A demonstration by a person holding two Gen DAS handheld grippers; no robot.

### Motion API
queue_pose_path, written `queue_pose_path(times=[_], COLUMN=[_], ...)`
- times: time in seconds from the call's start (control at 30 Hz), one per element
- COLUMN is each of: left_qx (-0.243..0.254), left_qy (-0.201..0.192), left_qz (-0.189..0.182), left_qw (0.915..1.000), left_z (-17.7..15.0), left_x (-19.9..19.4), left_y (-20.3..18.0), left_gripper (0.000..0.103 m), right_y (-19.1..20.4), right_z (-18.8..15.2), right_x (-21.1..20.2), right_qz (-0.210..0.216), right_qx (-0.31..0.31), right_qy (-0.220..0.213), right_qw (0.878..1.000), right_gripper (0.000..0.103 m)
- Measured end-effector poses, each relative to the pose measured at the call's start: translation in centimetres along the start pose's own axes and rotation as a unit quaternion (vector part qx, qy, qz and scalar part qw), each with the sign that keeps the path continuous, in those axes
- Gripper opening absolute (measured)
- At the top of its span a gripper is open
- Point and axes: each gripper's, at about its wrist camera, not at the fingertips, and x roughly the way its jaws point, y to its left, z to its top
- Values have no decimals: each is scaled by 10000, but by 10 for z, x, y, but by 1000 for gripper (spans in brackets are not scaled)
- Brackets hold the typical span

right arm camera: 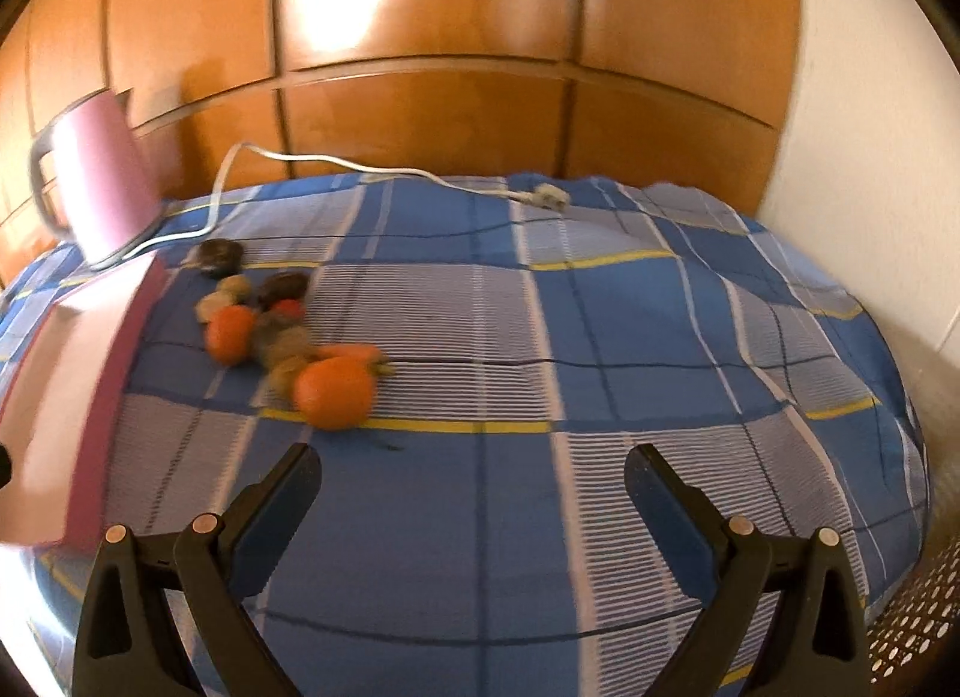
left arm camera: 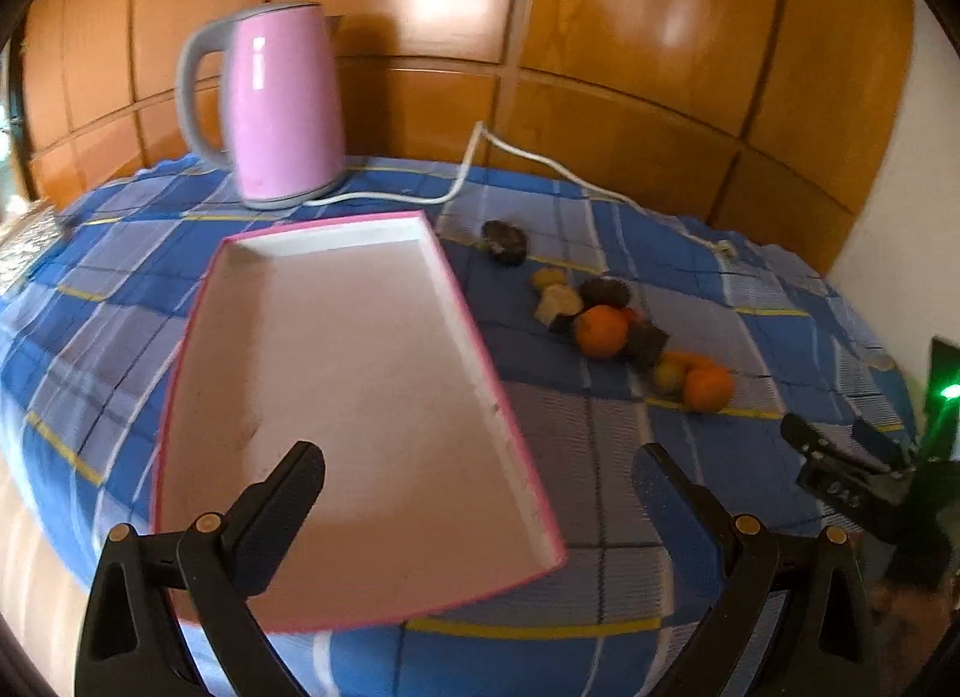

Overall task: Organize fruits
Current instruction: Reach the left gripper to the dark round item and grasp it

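Fruits [right arm camera: 288,337], a loose cluster of round oranges, small yellowish pieces and dark wrinkled ones, are lying on the blue-and-grey checked tablecloth [right arm camera: 540,307], ahead and left of the right gripper [right arm camera: 474,478], which is hovering with its black fingers spread wide and gripping nothing. Nearest those fingers, a bright orange [right arm camera: 333,391] is sitting just beyond the left fingertip, apart from it. The cluster's long axis is running diagonally, from that orange back and leftward toward the shallow white tray with a pink rim [left arm camera: 336,373]. Over the tray's near end, the left gripper [left arm camera: 480,481] is hanging equally wide and empty. Farther back, a pink electric kettle with a grey handle [left arm camera: 282,103] is standing upright, its white cord [left arm camera: 528,163] trailing across the cloth.
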Motion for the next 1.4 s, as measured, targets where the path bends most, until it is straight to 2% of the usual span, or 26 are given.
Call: queue_pose_path(times=[0.07,0.27,0.4,0.47,0.57,0.7,0.83,0.9,0.97,1.13,1.4], left_qx=[138,290,468,639,830,802,667,618,681,966,1258], left_qy=[47,-38,-126,44,36,18,30,105,164,330,677], left_qz=[-131,-151,-95,-76,176,326,383,289,175,159,322], left_qw=[9998,9995,9988,9979,9964,9962,9970,9976,9974,9946,9892], left_z=[10,33,51,62,73,84,95,102,111,126,145], left_x=[7,19,27,37,49,62,74,82,90,113,158], left_y=[-6,-12,-16,-19,-23,-21,-20,-19,-21,-29,-36], left_gripper=[103,103,103,103,103,103,103,102,95,78,75], right_y=[-11,-39,-40,-29,-7,15,32,38,42,48,58], right_z=[0,-2,-4,-3,0,4,6,8,10,11,15], right_x=[7,31,32,25,14,7,7,7,9,12,14], right_qz=[-173,-455,-451,-452,-300,70,333,403,457,507,630], right_qx=[51,310,247,5,-427,-628,-734,-777,-819,-869,-986], right_qy=[33,244,206,26,-246,-302,-248,-246,-248,-213,-189], right_qw=[9998,9982,9985,9990,9983,9975,9964,9959,9953,9947,9929], right_gripper=[103,103,103,103,103,103,103,103,103,103,103])
